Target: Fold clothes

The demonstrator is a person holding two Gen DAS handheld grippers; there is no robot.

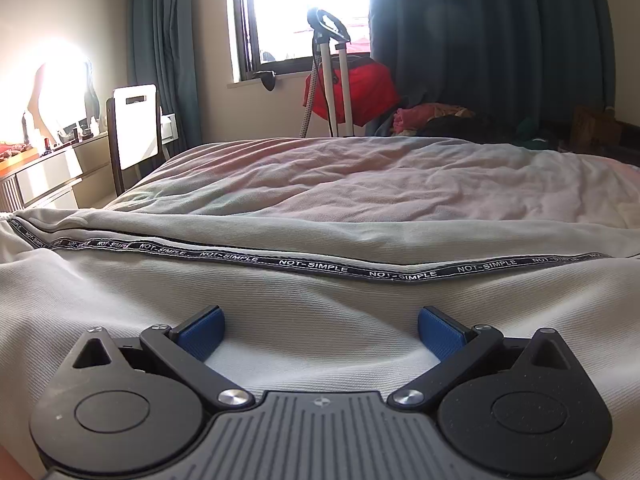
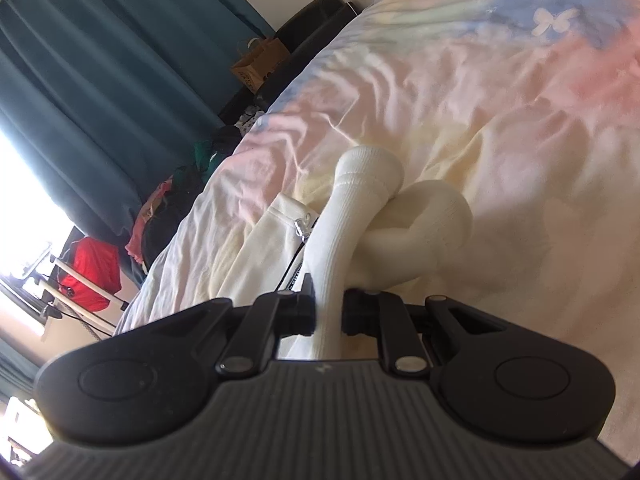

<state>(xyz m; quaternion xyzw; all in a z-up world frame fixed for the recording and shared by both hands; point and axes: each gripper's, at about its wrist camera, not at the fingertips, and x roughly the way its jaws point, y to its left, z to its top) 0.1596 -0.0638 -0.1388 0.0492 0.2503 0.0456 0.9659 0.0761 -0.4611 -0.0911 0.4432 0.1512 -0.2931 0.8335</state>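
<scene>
My left gripper (image 1: 319, 330) sits low on the cream garment (image 1: 280, 304) spread on the bed (image 1: 360, 176), fingers wide apart, holding nothing; its lettered trim (image 1: 312, 266) runs across ahead. My right gripper (image 2: 329, 312) has its fingers pinched on the ribbed cuff (image 2: 340, 240), with open bedding beyond.

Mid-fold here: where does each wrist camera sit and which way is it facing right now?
Left wrist: low over the white garment, facing across the bed to the window; open left gripper shows.
Right wrist: rolled sideways above the bed, looking along the cuff it pinches; shut right gripper shows.
Shared: bed, teal curtains, red bag, white garment with lettered black tape.
</scene>
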